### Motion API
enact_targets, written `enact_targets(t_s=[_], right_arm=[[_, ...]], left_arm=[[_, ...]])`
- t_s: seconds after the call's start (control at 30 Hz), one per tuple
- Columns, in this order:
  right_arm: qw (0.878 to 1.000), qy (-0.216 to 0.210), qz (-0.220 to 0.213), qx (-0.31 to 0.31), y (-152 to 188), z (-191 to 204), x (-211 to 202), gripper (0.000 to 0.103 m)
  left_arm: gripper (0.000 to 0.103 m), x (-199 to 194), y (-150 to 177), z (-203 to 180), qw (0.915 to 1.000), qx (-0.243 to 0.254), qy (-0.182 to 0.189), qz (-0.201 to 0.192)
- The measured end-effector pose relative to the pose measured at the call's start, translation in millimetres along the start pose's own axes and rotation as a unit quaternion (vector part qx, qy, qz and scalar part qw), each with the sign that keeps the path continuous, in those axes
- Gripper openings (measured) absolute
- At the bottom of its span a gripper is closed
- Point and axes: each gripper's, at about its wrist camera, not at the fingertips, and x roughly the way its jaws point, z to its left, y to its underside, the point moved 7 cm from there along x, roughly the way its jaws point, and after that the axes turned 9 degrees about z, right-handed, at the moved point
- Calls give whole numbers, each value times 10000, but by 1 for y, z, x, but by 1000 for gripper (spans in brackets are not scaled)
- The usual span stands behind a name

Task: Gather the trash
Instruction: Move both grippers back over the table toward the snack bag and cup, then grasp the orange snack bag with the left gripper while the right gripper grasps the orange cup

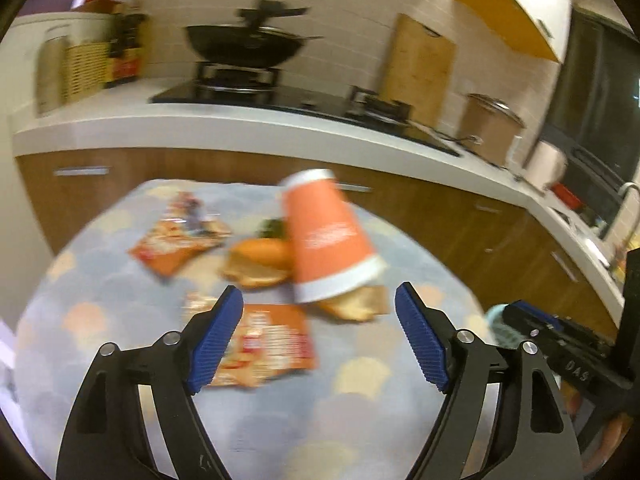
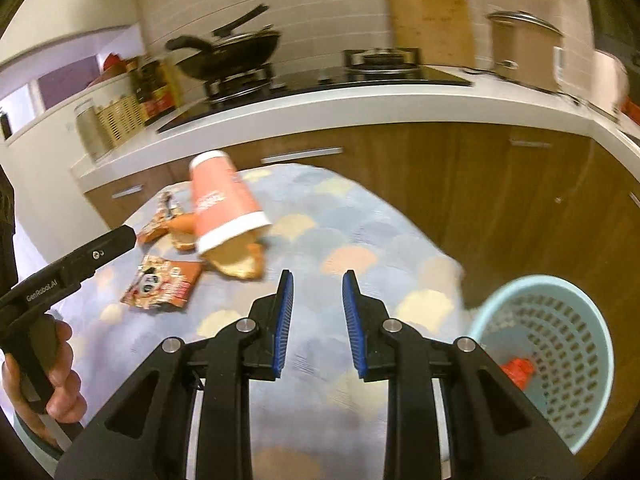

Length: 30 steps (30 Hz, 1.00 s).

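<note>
An orange paper cup [image 1: 328,240] leans upside down on bread pieces [image 1: 354,304] in the middle of a round table [image 1: 360,420] with a blue scalloped cloth. It also shows in the right wrist view [image 2: 224,204]. One snack wrapper [image 1: 268,348] lies just beyond my left gripper [image 1: 319,304], which is open and empty. Another wrapper [image 1: 180,236] lies farther back left. My right gripper [image 2: 318,284] is open and empty above bare cloth. A light blue basket [image 2: 560,360] beside the table holds a red scrap [image 2: 518,372].
A kitchen counter [image 1: 240,128] with a stove and black wok [image 1: 244,46] runs behind the table, with brown cabinets below. A cutting board [image 2: 428,12] and a pot [image 2: 524,48] stand on the counter. The left gripper's handle [image 2: 60,272] shows at the right view's left edge.
</note>
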Motion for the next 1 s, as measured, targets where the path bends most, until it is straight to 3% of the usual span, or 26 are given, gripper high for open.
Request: enact_targets(t_s=[0.2, 0.3, 0.43, 0.53, 0.6, 0.7, 0.77, 0.8, 0.9, 1.0], right_arm=[[9997, -116, 149, -149, -12, 25, 26, 23], [9994, -88, 231, -258, -17, 34, 39, 23], [9988, -49, 296, -391, -20, 42, 50, 25], [9984, -30, 304, -467, -23, 45, 56, 32], [9984, -28, 269, -501, -27, 47, 59, 47], [9983, -133, 168, -548, -36, 52, 63, 55], [9983, -236, 148, -505, -44, 55, 68, 62], [9984, -295, 129, -474, -49, 56, 72, 65], [9978, -421, 150, -484, -60, 61, 83, 68], [9968, -508, 220, -572, -68, 70, 97, 75]], left_arm=[[81, 18, 12, 47, 9983, -130, -353, 438], [81, 39, 25, 58, 9958, -151, -430, 796], [81, 58, 34, 68, 9929, -286, -575, 998], [78, 69, 37, 71, 9913, -301, -678, 1086], [77, 69, 39, 66, 9907, -129, -797, 1096], [66, 71, 42, 58, 9885, 129, -1009, 1115], [51, 71, 44, 53, 9880, 298, -1045, 1102], [49, 71, 45, 50, 9872, 405, -1098, 1084], [22, 69, 45, 48, 9873, 504, -1112, 1016], [10, 68, 46, 43, 9876, 591, -1106, 947]])
